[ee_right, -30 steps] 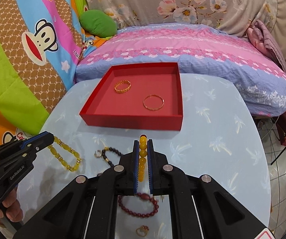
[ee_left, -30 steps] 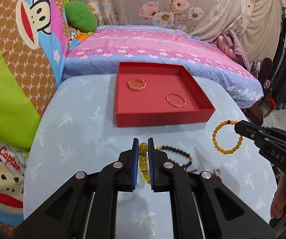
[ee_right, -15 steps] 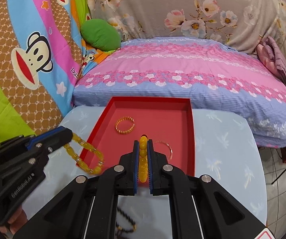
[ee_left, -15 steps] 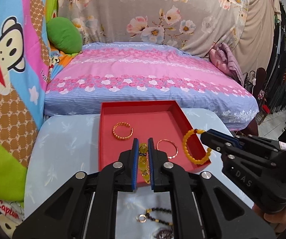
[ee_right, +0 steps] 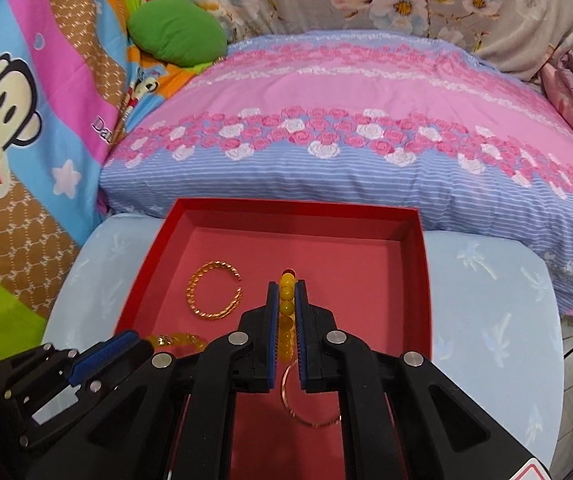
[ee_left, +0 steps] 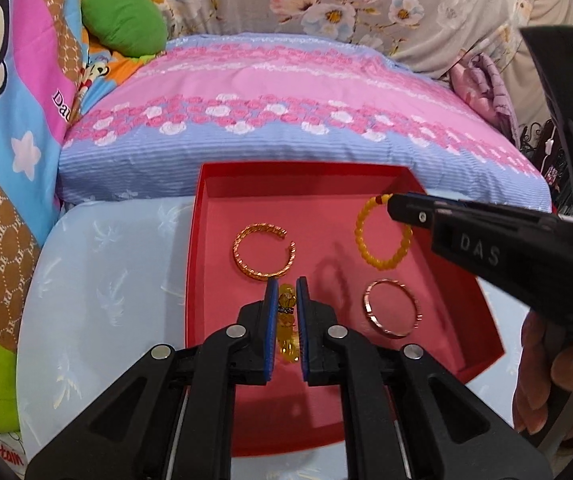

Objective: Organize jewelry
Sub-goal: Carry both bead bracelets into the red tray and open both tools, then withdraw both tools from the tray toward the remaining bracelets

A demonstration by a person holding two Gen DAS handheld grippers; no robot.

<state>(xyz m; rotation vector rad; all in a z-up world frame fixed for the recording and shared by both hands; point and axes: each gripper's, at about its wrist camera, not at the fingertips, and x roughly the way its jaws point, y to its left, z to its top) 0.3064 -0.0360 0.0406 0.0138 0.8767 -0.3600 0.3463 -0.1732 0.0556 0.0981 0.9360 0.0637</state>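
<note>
Left wrist view: my left gripper (ee_left: 285,292) fills the lower centre of the frame, its blue-lined jaws clamped on a translucent amber bead bracelet (ee_left: 286,322), which hangs between them above the near part of the red tray (ee_left: 194,248). My right gripper (ee_left: 391,206) enters from the right edge, jaws clenched on an opaque yellow bead bracelet (ee_left: 382,234); the loop dangles over the upper right of the tray floor, with one dark red bead beside the jaw tips. My hand (ee_left: 542,364) is visible at the lower right edge, wrapped around the right tool's handle.

On the tray floor lie two pieces: an open twisted gold bangle (ee_left: 264,254) at centre left, just above my left jaws, and a thin rose-gold bangle (ee_left: 392,308) at right, below the yellow loop. The two are apart from each other.

Right wrist view: my right gripper (ee_right: 286,288) stands at lower centre, the yellow beads (ee_right: 286,300) stacked in a line between its pads. My left gripper (ee_right: 126,344) shows at the lower left, the amber bracelet (ee_right: 178,340) trailing from its tip over the tray's (ee_right: 422,264) near left edge. The twisted gold bangle (ee_right: 214,290) lies left of centre; the rose-gold bangle (ee_right: 310,400) is partly hidden under my right tool.

The tray rests on a pale blue cloth-covered table (ee_left: 110,280), which meets a pink and blue floral bedcover (ee_right: 326,128) at the top.
</note>
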